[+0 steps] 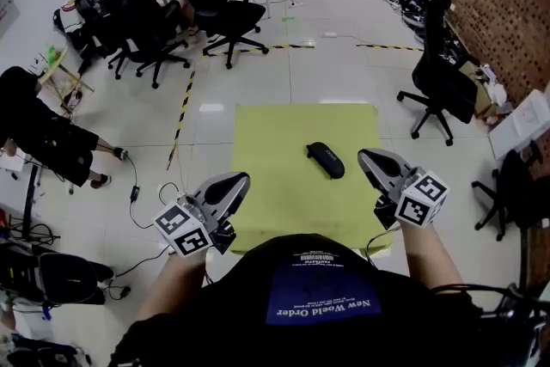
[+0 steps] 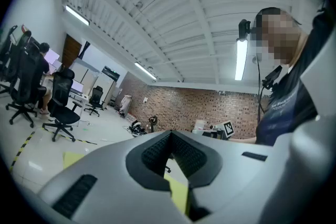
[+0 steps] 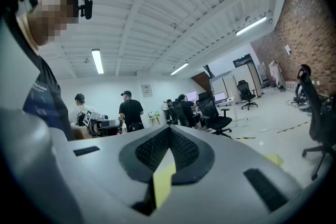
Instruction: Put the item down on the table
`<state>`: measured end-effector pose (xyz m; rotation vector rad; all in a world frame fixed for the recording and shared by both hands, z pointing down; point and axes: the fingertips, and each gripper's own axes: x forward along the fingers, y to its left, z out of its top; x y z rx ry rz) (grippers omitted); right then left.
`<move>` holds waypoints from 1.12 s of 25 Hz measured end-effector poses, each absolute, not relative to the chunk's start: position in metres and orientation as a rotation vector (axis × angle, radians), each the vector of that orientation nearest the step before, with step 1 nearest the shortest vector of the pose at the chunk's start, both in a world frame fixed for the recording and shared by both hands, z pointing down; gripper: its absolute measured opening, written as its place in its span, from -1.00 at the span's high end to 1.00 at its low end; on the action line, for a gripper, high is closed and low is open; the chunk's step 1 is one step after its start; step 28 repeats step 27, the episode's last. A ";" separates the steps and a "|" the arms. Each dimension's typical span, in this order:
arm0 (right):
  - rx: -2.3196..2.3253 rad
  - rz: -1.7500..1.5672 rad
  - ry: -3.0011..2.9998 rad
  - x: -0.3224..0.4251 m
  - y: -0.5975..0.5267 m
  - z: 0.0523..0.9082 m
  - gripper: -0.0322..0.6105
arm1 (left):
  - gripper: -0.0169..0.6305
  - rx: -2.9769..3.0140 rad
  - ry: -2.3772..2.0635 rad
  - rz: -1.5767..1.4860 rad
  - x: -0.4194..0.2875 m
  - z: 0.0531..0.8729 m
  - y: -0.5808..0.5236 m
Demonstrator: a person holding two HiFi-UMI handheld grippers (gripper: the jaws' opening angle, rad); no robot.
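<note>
A black oblong case [image 1: 325, 160] lies on the yellow-green table [image 1: 284, 133], right of the middle, with nothing touching it. My right gripper [image 1: 365, 155] hovers just to the case's right, jaws shut and empty. My left gripper [image 1: 239, 180] is at the table's near left edge, well clear of the case. Both gripper views point up and outward into the room. In the left gripper view the left gripper [image 2: 170, 135] has its pads meeting at the tip with nothing between them. The right gripper [image 3: 169, 129] looks the same in its own view.
Black office chairs [image 1: 225, 13] stand behind the table and another chair [image 1: 443, 82] is to its right by the brick wall [image 1: 498, 4]. Yellow-black tape [image 1: 181, 112] runs along the floor at left. A seated person [image 1: 43, 137] is at far left.
</note>
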<state>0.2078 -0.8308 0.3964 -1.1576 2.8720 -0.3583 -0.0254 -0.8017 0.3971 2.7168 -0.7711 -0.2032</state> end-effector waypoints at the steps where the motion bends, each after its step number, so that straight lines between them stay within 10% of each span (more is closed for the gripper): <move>1: -1.161 -0.355 2.876 0.208 -0.831 0.397 0.94 | 0.94 2.716 -0.772 -0.203 -0.026 0.397 -0.801; 28: -1.160 -0.279 2.962 0.192 -0.821 0.395 0.94 | 0.94 2.712 -0.796 -0.202 -0.040 0.393 -0.792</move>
